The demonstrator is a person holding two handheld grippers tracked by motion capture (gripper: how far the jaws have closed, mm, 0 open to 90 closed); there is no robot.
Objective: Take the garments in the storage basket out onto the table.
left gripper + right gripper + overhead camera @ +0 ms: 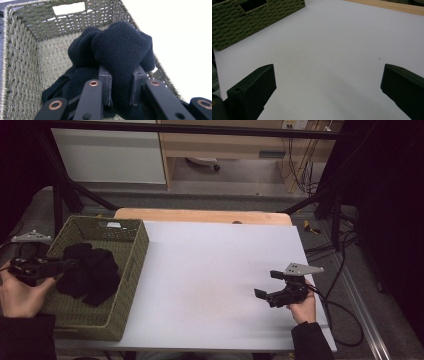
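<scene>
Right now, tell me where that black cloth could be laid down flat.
The white tabletop lies bare between the woven basket and the right gripper, out to the wooden edge at the far side. It is crowded inside the basket, where the left gripper is shut on the black cloth.

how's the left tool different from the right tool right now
The left tool is shut on a fold of the black cloth; the right tool stands wide open with nothing between its jaws. The left tool sits over the woven basket; the right tool sits over the bare white table. Both are black, two-jawed and hand-held.
</scene>
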